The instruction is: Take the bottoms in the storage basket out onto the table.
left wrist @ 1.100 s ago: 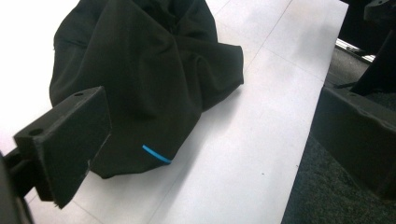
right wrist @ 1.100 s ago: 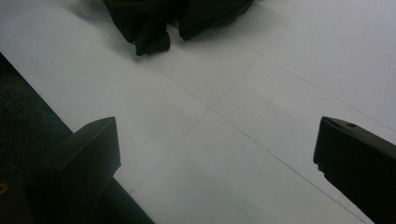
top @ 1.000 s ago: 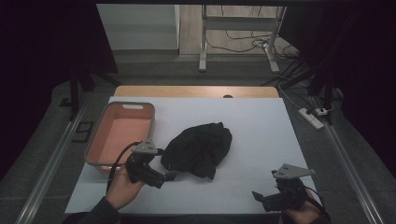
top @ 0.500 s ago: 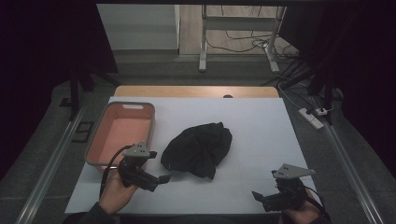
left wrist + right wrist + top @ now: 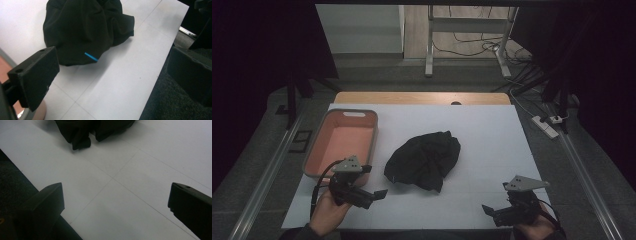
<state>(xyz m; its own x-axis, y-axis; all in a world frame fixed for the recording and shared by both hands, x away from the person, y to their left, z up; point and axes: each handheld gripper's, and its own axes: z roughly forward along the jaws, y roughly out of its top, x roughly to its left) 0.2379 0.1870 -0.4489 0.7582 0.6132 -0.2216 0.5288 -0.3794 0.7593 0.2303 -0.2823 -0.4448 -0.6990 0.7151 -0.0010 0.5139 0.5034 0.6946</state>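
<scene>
A white table top [image 5: 492,130] is seen in the middle, with a strip of bare wood [image 5: 422,98] at its far edge. Grey carpet [image 5: 272,165] is laid around it, and metal rails [image 5: 262,175] run along both sides. Behind, a pale wall [image 5: 362,30] and a wooden floor [image 5: 462,25] are lit, where cables [image 5: 472,47] and a metal stand [image 5: 429,45] are placed. A power strip [image 5: 548,126] lies at the right. The sides are kept dark.
</scene>
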